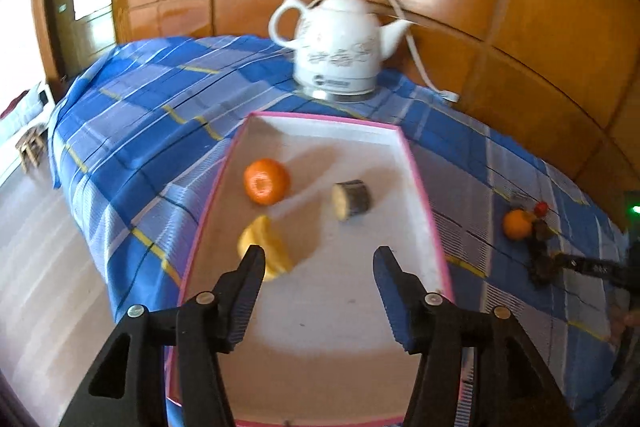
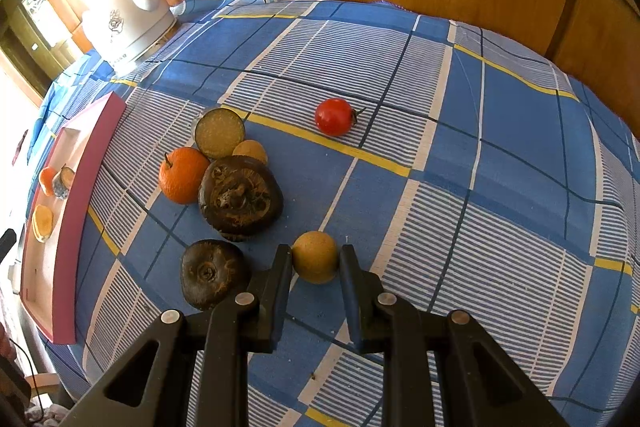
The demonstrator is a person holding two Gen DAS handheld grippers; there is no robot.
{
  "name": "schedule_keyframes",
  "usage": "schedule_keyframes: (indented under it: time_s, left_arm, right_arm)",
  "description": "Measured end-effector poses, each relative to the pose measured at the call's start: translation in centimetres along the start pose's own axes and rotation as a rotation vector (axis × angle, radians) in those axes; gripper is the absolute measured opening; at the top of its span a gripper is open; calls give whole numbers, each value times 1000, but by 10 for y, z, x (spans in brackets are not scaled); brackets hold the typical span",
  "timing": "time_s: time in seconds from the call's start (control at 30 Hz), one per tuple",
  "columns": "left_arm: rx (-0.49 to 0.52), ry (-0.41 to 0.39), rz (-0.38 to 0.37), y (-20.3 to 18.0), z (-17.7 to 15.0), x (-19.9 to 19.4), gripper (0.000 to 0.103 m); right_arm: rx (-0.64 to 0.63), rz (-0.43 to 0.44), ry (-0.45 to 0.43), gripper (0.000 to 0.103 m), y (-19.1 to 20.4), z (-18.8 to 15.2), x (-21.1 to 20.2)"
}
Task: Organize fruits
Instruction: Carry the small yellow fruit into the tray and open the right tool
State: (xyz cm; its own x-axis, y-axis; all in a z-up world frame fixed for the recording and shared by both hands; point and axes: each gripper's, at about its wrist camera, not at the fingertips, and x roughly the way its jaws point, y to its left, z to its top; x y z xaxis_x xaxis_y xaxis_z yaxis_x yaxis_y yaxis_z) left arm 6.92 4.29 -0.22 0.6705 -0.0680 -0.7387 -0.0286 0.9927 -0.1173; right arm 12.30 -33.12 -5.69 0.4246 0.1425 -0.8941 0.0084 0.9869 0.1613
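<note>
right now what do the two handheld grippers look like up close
Both are black plastic clamp-style tools with two angled arms, triangular cutouts in the frame and round silver rivets at the pivots. The left gripper has blue ribbed pads lining the inner faces of its jaws. On the right gripper the jaws look plain black from this angle; any pad colour is hidden. No cables or printed markings show.

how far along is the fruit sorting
Done: three pieces lie in the pink tray: an orange, a yellow piece and a cut slice. In hand: the right hand-held gripper is shut on a small tan fruit; the left hand-held gripper is open, empty. Left on the cloth: tomato, another orange, two dark fruits, others.
</note>
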Motion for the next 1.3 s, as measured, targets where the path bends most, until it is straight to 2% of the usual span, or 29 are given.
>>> schedule_keyframes:
  time_s: [0.17,0.57,0.7,0.83,1.0,1.23,1.3]
  left_arm:
    - [39,0,-23,-14,-3,-6,60]
    - [97,-9,-22,-30,-12,-11,65]
    - [124,-31,-4,-35,-14,-15,68]
    - [148,-65,27,-38,-14,-20,76]
    - [167,-105,58,-39,-13,-26,78]
    - [179,-146,86,-38,-13,-33,81]
    - [172,-168,103,-37,-13,-36,85]
  right_arm:
    - [-6,-6,-1,24,0,0,0]
    - [-20,-23,-6,24,2,0,-2]
    - [-19,-24,-5,24,3,-1,-3]
    - [-19,-29,-6,24,3,-1,-4]
    - [-9,-31,-21,24,2,0,-8]
    - [14,9,-68,24,0,3,-23]
    - [14,55,-93,24,2,4,-30]
